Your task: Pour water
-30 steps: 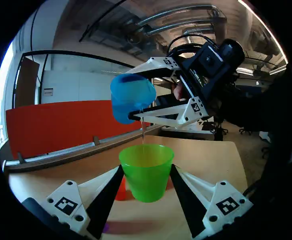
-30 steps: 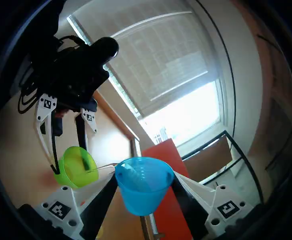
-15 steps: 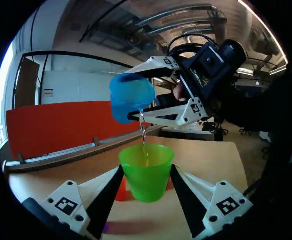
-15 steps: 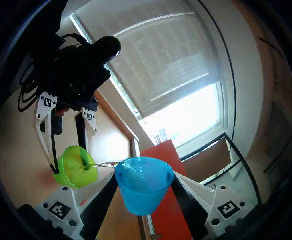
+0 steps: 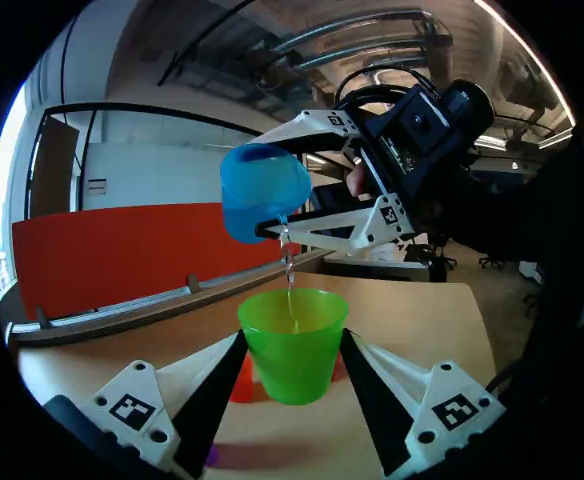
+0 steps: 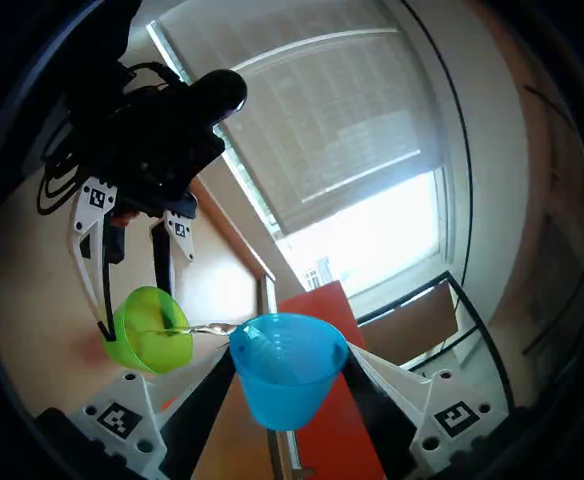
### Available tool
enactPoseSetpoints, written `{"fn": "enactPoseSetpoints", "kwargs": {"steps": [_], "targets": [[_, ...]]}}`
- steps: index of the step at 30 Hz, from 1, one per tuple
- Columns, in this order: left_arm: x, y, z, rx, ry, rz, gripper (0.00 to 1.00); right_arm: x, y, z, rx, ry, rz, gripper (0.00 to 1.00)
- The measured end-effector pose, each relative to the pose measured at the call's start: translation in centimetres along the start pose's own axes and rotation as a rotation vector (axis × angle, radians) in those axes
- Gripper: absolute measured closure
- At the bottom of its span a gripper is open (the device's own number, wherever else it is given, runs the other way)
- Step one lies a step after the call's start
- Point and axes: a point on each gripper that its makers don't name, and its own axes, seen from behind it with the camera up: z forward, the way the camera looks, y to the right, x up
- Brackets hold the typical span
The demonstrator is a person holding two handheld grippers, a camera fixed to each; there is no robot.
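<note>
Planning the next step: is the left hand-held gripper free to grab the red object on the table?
Probably not. The left hand-held gripper is shut on the green cup, which sits in front of the red object and is catching water from the blue cup.

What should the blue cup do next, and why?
Probably tip the blue cup a little further. The right gripper holds it tilted above the green cup, and only a thin stream of water falls into that cup, which the left gripper holds upright.
</note>
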Motion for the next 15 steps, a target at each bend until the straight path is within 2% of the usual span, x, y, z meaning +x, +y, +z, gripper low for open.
{"fn": "enactPoseSetpoints", "kwargs": {"steps": [15], "targets": [[-0.22,0.31,0.18,-0.008,-0.005,0.003,0.17,-0.11,0.91,-0.22,-0.017,-0.002,-0.047,0.09]]}}
